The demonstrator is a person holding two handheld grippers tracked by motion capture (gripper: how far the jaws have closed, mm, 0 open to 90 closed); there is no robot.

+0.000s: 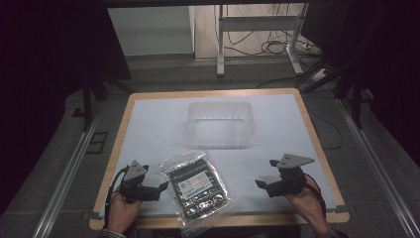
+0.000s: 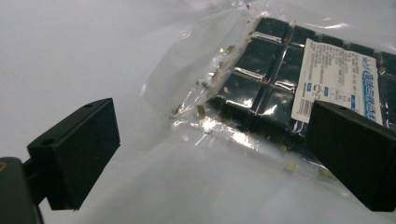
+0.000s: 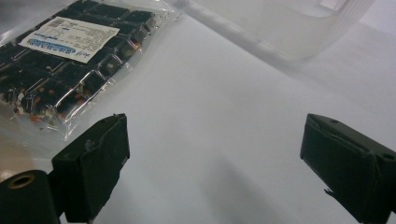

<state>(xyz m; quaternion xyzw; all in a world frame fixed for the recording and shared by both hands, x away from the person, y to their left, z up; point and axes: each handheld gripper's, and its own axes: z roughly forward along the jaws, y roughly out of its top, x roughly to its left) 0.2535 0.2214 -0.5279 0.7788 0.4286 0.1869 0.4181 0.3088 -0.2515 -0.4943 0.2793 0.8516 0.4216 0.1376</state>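
My left tongs [image 1: 161, 188] sit low at the near left of the white worktop [image 1: 148, 129], their jaws spread apart with nothing clamped, pointing toward the clear bag of dark blocks [image 1: 197, 186] that lies just beside them. In the left gripper view that bag [image 2: 261, 88] lies flat ahead of my jaws, its crinkled clear edge nearest me and a white printed label [image 2: 334, 79] on top, with one jaw in front of the label's corner. The bag rests at the near middle of the worktop, its near end over the wooden front edge. Beyond it, toward the far middle, stands a clear plastic tub [image 1: 220, 124], well apart from the bag. My right tongs [image 1: 266, 174] are held at the near right, jaws wide apart and empty, over bare worktop
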